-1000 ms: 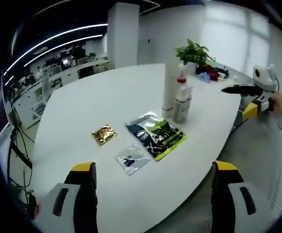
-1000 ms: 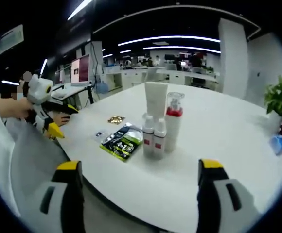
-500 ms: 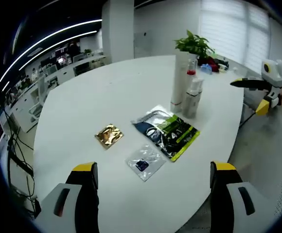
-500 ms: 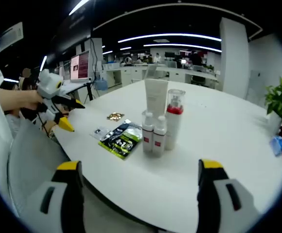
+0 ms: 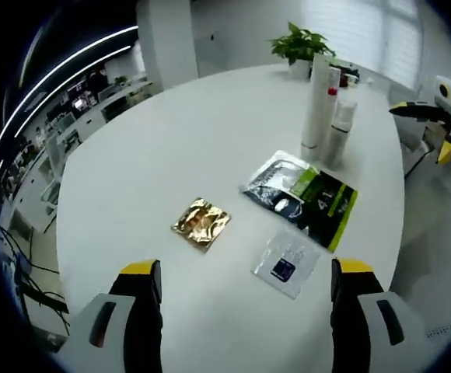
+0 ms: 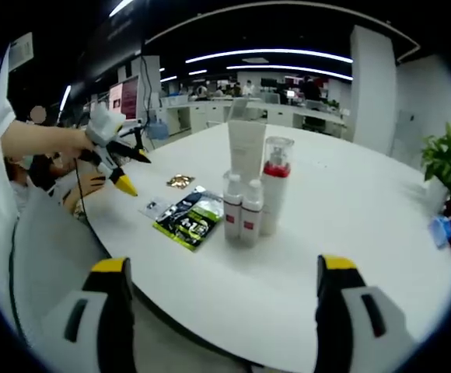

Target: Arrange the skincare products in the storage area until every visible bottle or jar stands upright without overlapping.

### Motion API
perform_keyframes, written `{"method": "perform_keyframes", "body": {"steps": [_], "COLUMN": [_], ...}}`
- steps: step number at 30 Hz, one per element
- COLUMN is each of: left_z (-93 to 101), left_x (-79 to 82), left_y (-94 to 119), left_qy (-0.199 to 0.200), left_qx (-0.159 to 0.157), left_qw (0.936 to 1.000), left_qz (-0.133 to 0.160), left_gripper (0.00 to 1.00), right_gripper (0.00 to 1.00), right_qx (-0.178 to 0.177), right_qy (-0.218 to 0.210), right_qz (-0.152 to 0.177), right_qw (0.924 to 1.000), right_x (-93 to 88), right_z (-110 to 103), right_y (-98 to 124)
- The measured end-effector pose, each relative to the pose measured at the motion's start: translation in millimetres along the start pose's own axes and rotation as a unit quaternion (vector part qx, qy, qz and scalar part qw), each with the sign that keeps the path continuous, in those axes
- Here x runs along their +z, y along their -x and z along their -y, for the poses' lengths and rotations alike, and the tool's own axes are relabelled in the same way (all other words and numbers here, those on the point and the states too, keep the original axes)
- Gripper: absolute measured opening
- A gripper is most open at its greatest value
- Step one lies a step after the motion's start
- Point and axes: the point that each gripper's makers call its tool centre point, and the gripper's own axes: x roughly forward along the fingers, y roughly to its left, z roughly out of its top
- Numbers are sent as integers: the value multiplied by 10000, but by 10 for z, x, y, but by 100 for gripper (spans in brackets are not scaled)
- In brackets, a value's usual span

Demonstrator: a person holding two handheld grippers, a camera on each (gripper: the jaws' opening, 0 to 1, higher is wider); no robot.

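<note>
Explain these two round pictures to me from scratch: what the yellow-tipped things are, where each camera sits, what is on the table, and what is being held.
A person holds one handheld gripper in each hand; no robot arm is involved. Each picture comes from a fisheye camera riding on one gripper, looking forward past its two yellow-tipped fingers.

In the left gripper view, the left gripper hangs open over a white table. On the table lie a gold foil packet, a small clear sachet and a dark and green pouch.

In the right gripper view, the right gripper is also open. Ahead stand a tall white tube, a red-collared pump bottle and two small white bottles, all upright and close together. A potted plant sits farther off.

Neither gripper holds anything.
</note>
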Motion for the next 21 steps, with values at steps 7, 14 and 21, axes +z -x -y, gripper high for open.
{"method": "perform_keyframes", "body": {"steps": [7,14,21], "left_z": [-212,-342,-404], "left_x": [40,70,58], "left_y": [-195,-392,-550], "left_qy": [-232,-466,-682], "left_qx": [-107,-274,-457], "left_qw": [9995,9977,9946], "left_qz": [-198,-402,-634], "left_gripper": [84,80,76], "right_gripper": [99,99,99], "right_qx": [-81,-167,-192], "right_qy": [-65,-118,-129], "right_qz": [-45,-63,-113], "right_qw": [9999,9998,9997], "right_x": [-26,-31,-50], "right_z": [46,75,83], "right_y": [-3,-2,-6]}}
